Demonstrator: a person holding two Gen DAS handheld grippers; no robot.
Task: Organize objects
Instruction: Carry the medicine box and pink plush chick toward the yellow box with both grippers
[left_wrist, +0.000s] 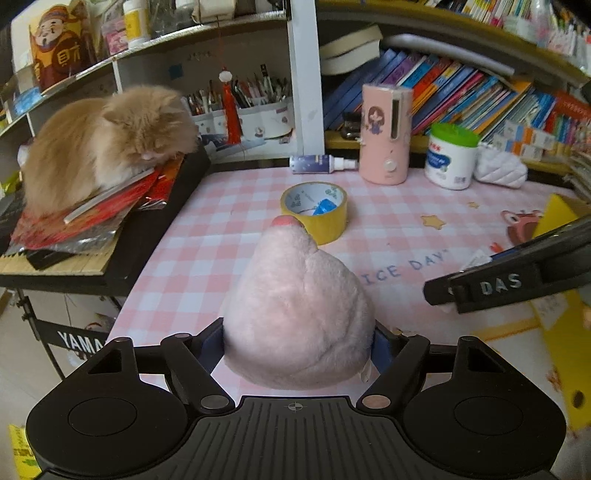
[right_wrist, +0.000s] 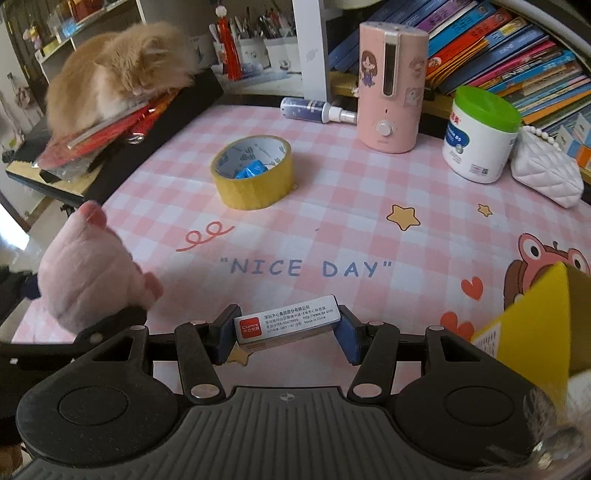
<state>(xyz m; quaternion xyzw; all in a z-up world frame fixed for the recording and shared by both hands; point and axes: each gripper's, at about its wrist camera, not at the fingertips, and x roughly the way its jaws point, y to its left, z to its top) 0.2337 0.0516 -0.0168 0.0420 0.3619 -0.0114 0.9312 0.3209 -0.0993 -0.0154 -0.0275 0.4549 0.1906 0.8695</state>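
1. We are squeezing a pink plush pig (left_wrist: 299, 314) between our left gripper (left_wrist: 299, 347) pads, above the checked desk mat (left_wrist: 229, 221).
2. Our right gripper (right_wrist: 286, 332) is clamping a small Comix box (right_wrist: 288, 321) endwise.
3. Beyond them, a yellow tape roll (right_wrist: 253, 171) is lying flat on the mat.

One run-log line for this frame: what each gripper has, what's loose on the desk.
left gripper: shut on plush pig | right gripper: shut on staple box | desk: tape roll, spray bottle loose
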